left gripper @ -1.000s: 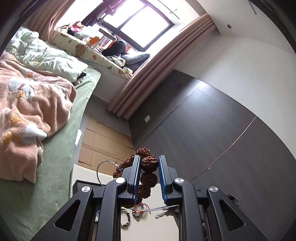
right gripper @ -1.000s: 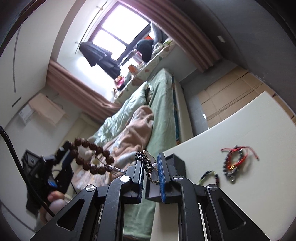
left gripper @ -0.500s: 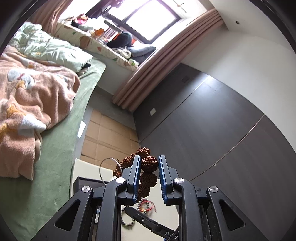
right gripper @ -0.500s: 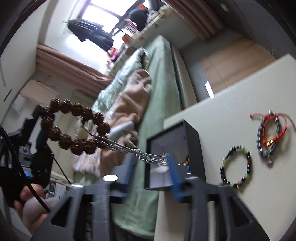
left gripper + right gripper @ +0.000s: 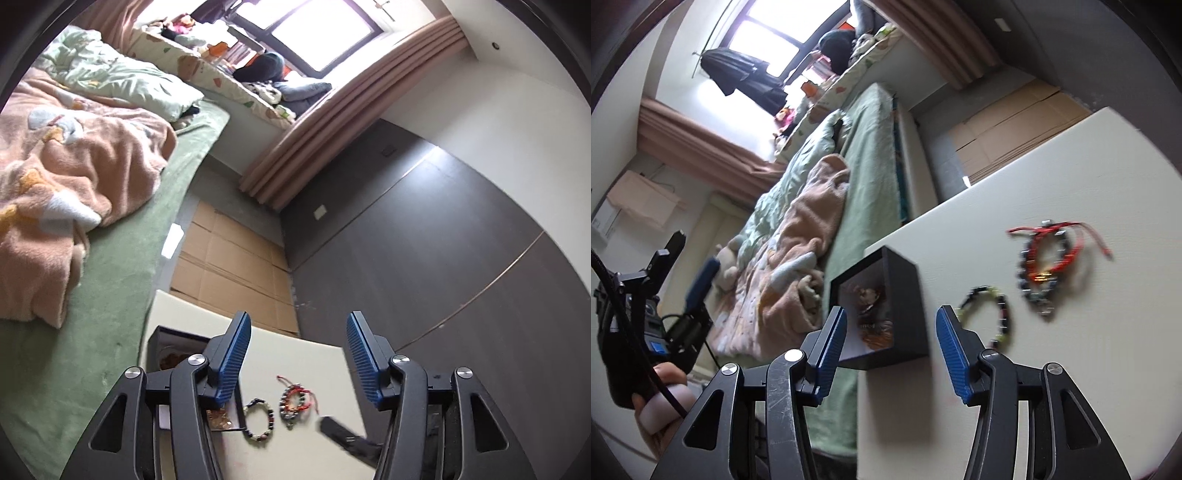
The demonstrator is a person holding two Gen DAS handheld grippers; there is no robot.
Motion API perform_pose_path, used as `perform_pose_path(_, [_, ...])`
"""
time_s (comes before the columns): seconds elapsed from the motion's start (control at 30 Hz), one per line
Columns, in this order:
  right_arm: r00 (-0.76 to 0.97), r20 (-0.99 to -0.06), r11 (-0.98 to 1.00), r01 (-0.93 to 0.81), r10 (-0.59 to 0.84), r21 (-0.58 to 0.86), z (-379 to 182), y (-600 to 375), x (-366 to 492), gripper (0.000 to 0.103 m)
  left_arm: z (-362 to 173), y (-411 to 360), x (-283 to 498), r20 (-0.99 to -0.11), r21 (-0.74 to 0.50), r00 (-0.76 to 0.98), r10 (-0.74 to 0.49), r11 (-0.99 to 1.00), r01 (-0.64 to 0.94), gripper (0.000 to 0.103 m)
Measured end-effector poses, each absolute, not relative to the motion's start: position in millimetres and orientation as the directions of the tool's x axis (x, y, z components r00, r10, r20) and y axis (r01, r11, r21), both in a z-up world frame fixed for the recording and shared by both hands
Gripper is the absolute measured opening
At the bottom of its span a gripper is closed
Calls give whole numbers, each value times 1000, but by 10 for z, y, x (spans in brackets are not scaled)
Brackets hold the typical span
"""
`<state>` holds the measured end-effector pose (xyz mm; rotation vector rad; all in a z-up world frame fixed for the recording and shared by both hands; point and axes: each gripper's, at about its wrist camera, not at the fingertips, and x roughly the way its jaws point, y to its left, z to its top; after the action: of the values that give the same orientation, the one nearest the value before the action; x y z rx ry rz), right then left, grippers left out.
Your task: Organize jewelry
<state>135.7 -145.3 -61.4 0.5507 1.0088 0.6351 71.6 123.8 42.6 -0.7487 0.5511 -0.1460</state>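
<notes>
A black jewelry box (image 5: 908, 295) stands open near the table's left edge, with brown beads and other jewelry (image 5: 871, 306) inside; it also shows in the left wrist view (image 5: 157, 338). A dark and pale bead bracelet (image 5: 993, 314) and a red cord bracelet with dark beads (image 5: 1049, 258) lie on the cream table (image 5: 1052, 369) to the right of the box; both show in the left wrist view (image 5: 260, 419) (image 5: 295, 400). My left gripper (image 5: 297, 360) is open and empty above the table. My right gripper (image 5: 890, 347) is open and empty, close above the box.
A bed (image 5: 85, 177) with a peach blanket and green sheet lies left of the table. Flattened cardboard (image 5: 229, 258) covers the floor beyond the table. A dark wall (image 5: 424, 258) stands at the right. The left gripper and the hand holding it show in the right wrist view (image 5: 661, 295).
Both grippers have opened. The brown bead bracelet has left my left gripper and now lies in the box. The right gripper let go of the small piece it held.
</notes>
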Motion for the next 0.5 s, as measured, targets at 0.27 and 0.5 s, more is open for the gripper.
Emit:
perform_pose_path(0.27, [466,-611,737,-149,640,659,-509,-2048,1334,51,282,871,770,-535,-590,784,-315,803,-81,56])
perform_pose_path(0.5, [474,-644,763,-100,601,639,-517,-2312,1313,51,133,442,817,-607,-515,722,-332,857,-38,56])
